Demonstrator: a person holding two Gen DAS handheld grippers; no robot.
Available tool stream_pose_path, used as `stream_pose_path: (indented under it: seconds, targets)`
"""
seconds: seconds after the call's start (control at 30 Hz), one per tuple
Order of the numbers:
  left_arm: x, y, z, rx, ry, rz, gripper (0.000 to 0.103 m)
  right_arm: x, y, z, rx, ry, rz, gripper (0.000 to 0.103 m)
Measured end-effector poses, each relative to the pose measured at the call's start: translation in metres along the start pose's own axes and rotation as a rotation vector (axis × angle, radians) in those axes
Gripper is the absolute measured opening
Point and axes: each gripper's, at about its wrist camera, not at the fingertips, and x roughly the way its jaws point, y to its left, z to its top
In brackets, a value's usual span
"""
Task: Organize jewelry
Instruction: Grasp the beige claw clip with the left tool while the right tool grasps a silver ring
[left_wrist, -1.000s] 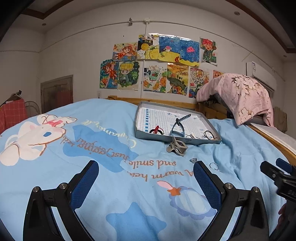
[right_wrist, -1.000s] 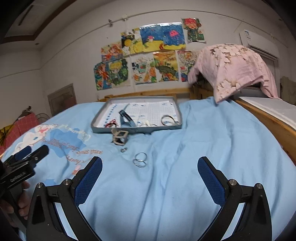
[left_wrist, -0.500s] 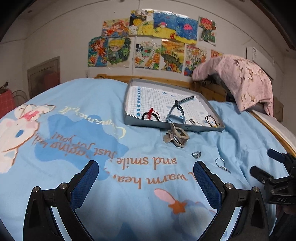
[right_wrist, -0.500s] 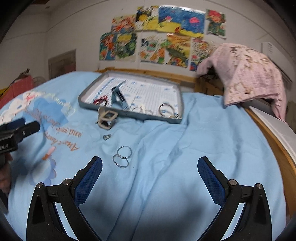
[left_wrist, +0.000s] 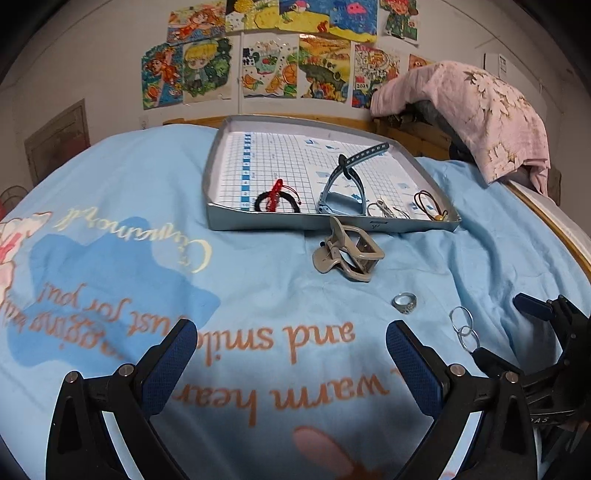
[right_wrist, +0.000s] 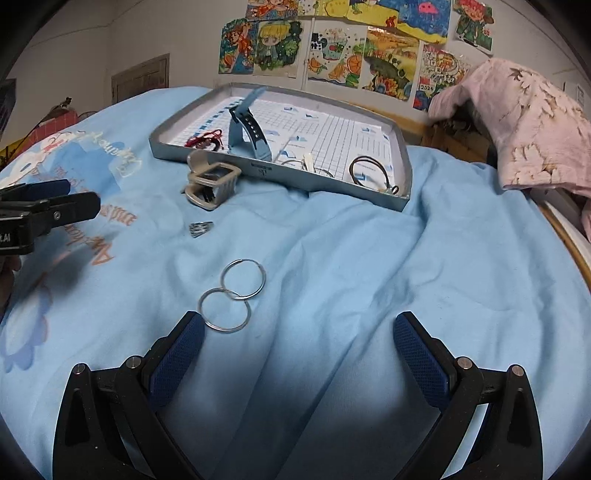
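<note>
The two linked hoop earrings (right_wrist: 231, 295) are found on the bed (right_wrist: 369, 266) at about eleven o'clock, just ahead of the wide-open, empty right gripper (right_wrist: 299, 343), nearer than the equally wide-open left gripper (left_wrist: 291, 354).

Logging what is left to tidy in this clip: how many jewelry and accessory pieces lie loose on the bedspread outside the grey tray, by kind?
Thin silver hoop earrings: 2, overlapping
Small silver finger ring: 1
Beige plastic claw hair clip: 1
Total: 4 on the light blue bedspread, none held.
</note>
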Motion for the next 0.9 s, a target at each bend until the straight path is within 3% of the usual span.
stream_pose_path:
  seconds: [0.17, 0.4, 0.53, 0.67, 0.9]
  targets:
    - [0.011, -0.004, -0.003, 0.012, 0.018, -0.016, 0.103, 0.017, -0.008, 0.004, 0.021, 0.011, 0.008, 0.101]
    - [0.015, -0.004, 0.011, -0.004, -0.039, -0.014, 0.103, 0.040, -0.013, 0.015, 0.046, 0.006, 0.030, 0.094]
    - [0.026, -0.006, 0.022, -0.008, -0.048, 0.004, 0.103, 0.052, -0.012, 0.023, 0.044, -0.001, 0.043, 0.087]
    - [0.033, -0.015, 0.028, 0.033, -0.062, -0.026, 0.103, 0.062, -0.017, 0.031, 0.050, -0.010, 0.039, 0.077]
    - [0.047, -0.022, 0.038, 0.049, -0.063, -0.026, 0.103, 0.066, -0.023, 0.035, 0.084, 0.001, 0.029, 0.073]
